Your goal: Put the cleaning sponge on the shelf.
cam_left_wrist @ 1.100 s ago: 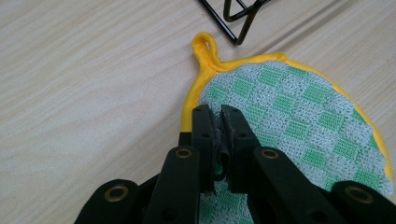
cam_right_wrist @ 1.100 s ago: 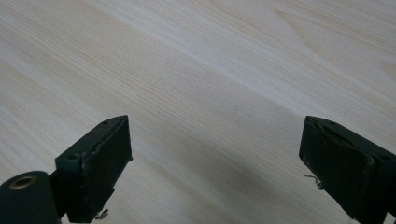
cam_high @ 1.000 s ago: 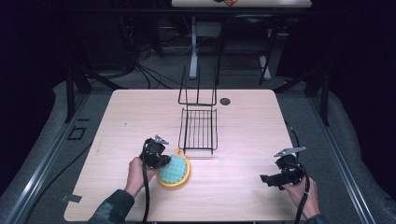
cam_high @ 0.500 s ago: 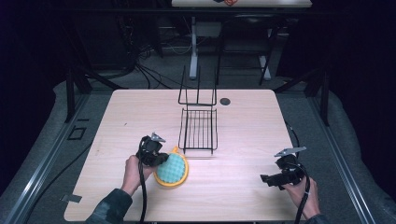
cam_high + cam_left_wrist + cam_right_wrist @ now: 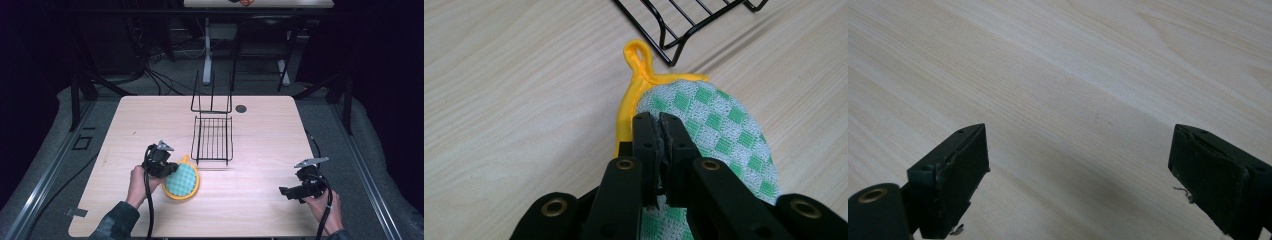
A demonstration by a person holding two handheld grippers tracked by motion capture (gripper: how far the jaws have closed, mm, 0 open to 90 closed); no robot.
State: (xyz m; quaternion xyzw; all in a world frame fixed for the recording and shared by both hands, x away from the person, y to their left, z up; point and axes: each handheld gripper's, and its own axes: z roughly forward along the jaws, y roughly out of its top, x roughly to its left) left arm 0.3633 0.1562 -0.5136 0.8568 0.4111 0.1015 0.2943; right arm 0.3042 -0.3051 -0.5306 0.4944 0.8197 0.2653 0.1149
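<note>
A round pot holder (image 5: 182, 182), green-and-white check with a yellow border, sits on the wooden table (image 5: 150, 120) in front of the black wire rack (image 5: 212, 137). My left gripper (image 5: 167, 169) is shut on its left edge, and that side looks raised off the table. In the left gripper view the jaws (image 5: 659, 122) pinch the checked cloth (image 5: 719, 125) beside the yellow trim, with its hanging loop (image 5: 636, 52) pointing toward the rack (image 5: 684, 25). My right gripper (image 5: 287, 191) stands open at the near right, and its jaws (image 5: 1078, 170) are wide apart over bare wood.
The wire rack has an upright back section at its far end. A small dark round disc (image 5: 241, 108) lies on the table just right of that back section. Cables trail from both grippers toward the table's near edge.
My left gripper, with the pot holder in it, has shifted slightly to the left. The right gripper has stayed where it was.
</note>
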